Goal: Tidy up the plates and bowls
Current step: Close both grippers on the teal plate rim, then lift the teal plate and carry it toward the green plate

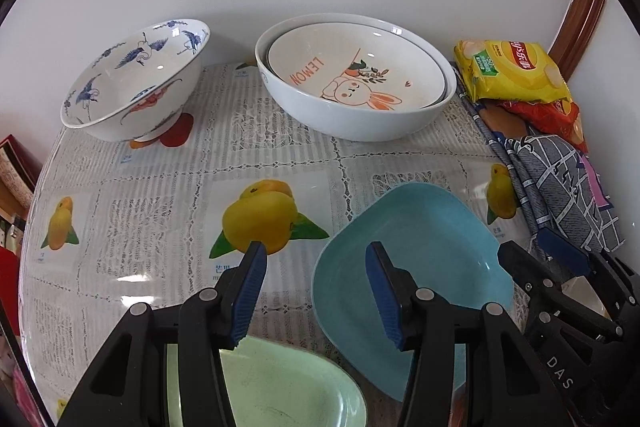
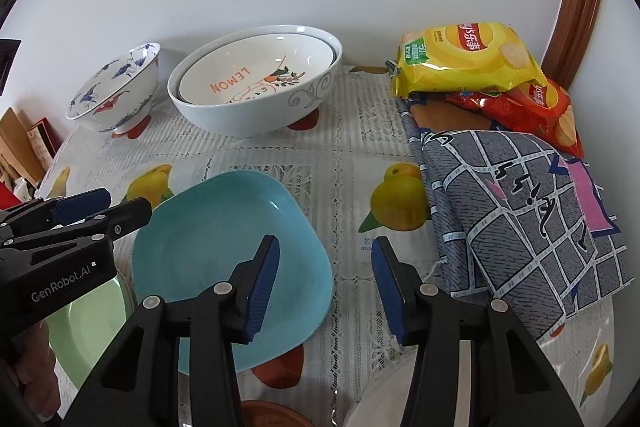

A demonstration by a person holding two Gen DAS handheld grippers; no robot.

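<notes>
A square blue plate (image 1: 420, 247) (image 2: 224, 235) lies on the fruit-print tablecloth, close beside a pale green plate (image 1: 280, 387) (image 2: 88, 323) at the near left. My left gripper (image 1: 315, 251) (image 2: 124, 203) hovers open over the blue plate's left rim, and nothing touches its pads. Over the plate's right rim, my right gripper (image 2: 325, 243) (image 1: 526, 243) is open too and holds nothing. At the back, a large white bowl (image 1: 360, 115) (image 2: 256, 115) has a rabbit-print "LEMON" plate (image 1: 360, 67) nested in it. A blue-and-white patterned bowl (image 1: 132, 83) (image 2: 116, 87) sits tilted to its left.
A yellow chip bag (image 2: 464, 63) (image 1: 508, 71) lies on a red one (image 2: 532, 115) at the back right, above a folded grey checked cloth (image 2: 520, 211). A brown dish's rim (image 2: 272, 415) shows at the near edge. Boxes stand past the table's left edge.
</notes>
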